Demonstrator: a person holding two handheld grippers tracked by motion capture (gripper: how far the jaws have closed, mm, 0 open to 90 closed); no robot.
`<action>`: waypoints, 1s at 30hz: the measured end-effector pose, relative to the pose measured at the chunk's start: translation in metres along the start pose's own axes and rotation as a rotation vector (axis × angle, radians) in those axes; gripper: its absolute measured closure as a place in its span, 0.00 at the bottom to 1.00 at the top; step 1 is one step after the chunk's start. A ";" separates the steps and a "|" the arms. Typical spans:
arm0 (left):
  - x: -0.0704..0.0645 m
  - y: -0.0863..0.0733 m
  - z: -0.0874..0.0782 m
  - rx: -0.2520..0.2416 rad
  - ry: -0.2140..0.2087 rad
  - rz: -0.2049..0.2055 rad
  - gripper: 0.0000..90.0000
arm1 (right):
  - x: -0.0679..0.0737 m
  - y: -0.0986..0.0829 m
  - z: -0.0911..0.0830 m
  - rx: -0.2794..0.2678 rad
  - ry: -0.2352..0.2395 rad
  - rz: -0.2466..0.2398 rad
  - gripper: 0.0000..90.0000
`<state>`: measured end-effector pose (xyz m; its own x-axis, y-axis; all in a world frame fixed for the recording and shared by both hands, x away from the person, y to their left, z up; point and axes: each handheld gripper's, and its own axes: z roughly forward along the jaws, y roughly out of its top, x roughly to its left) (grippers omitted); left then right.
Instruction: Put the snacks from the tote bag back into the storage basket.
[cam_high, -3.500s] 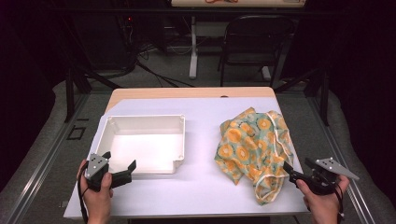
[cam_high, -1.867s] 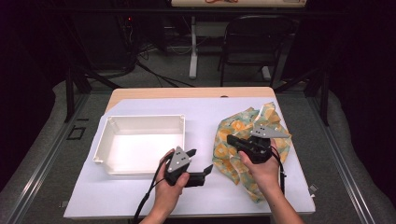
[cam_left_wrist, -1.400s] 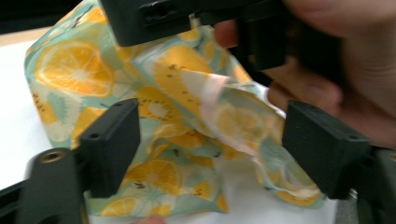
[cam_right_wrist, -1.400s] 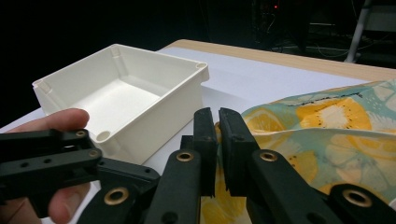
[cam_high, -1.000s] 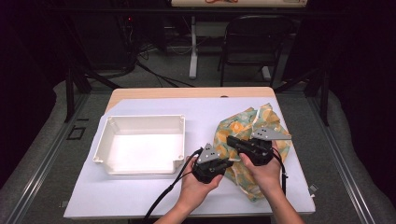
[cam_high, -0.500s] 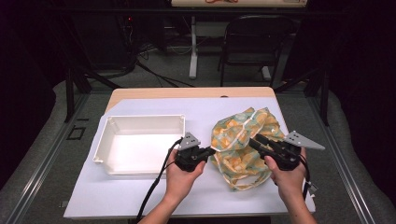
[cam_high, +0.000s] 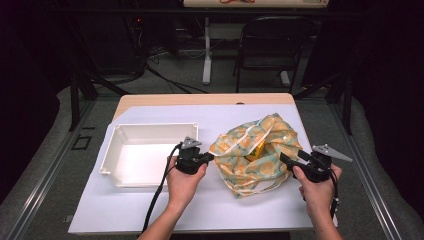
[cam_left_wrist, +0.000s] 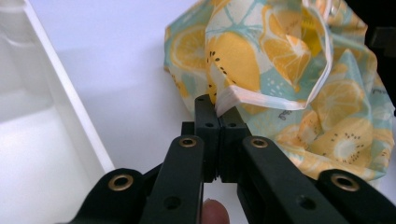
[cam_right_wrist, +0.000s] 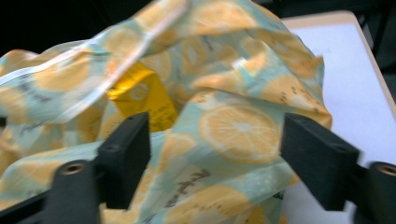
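Note:
A cloth bag (cam_high: 255, 150) printed with orange slices on pale teal lies on the white table cover, its mouth pulled up and open. My left gripper (cam_high: 206, 158) is shut on the bag's white-edged rim (cam_left_wrist: 233, 98) at its left side. My right gripper (cam_high: 292, 159) stands open at the bag's right side, its jaws wide apart over the fabric (cam_right_wrist: 233, 126). Inside the bag a yellow packet (cam_right_wrist: 140, 100) shows through the opening, also as a yellow spot (cam_high: 258, 148) in the high view.
A white rectangular tray (cam_high: 122, 145) stands left of the bag, close beside my left gripper, its wall (cam_left_wrist: 65, 107) near the jaws. A black cable (cam_high: 160, 185) trails from the left gripper toward the table's front edge. A chair (cam_high: 272, 40) stands beyond the table.
The left gripper has pulled the bag's rim leftward and stays shut on it. The right gripper drew back to the right and now stands open off the bag. The bag's mouth has spread wider.

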<state>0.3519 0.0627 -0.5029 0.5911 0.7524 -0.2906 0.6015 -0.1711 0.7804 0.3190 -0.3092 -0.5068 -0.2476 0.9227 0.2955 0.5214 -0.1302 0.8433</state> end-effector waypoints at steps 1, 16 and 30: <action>-0.001 -0.001 0.000 0.000 -0.009 0.006 0.90 | 0.000 0.000 0.000 0.000 0.000 0.000 0.23; -0.019 0.013 -0.030 -0.097 -0.221 0.110 0.37 | -0.002 -0.007 0.007 0.028 0.121 0.008 0.91; -0.052 0.033 -0.005 -0.098 -0.203 0.195 0.24 | 0.005 -0.007 -0.002 -0.010 0.058 -0.060 0.69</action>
<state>0.3379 0.0211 -0.4594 0.7920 0.5668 -0.2269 0.4170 -0.2308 0.8791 0.3128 -0.3048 -0.5101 -0.3255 0.9064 0.2693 0.4962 -0.0787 0.8646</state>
